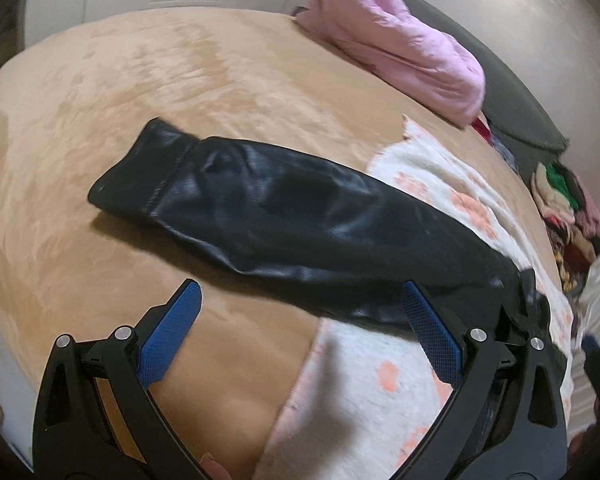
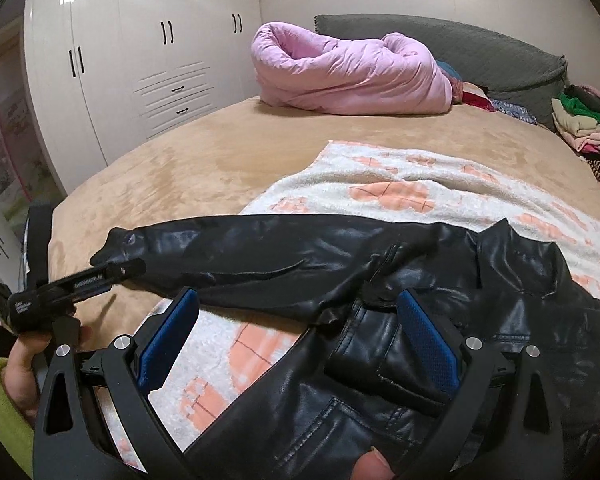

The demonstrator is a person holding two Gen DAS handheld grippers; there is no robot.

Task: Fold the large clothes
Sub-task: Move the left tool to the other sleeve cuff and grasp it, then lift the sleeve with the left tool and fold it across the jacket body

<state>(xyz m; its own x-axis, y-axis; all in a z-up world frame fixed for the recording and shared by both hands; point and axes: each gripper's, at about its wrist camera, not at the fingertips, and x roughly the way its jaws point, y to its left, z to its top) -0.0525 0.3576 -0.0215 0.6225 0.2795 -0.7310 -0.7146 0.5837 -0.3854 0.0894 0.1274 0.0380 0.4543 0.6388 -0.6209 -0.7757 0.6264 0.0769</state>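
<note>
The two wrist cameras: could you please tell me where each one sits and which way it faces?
Left wrist: on the left gripper, open, looking down along the jacket sleeve lying across the tan bed; only its own fingers show.
Right wrist: on the right gripper, open above the jacket body, facing the wardrobe; the left gripper and the hand holding it show at left.
Shared: the sleeve, patterned blanket, pink quilt.

The bed [image 2: 188, 160] carries a white blanket [image 2: 400, 192], a pink quilt [image 2: 348, 76] and a clothes pile [image 2: 584, 128]; the jacket's [image 2: 400, 360] sleeve [image 1: 260, 208] lies across both.
</note>
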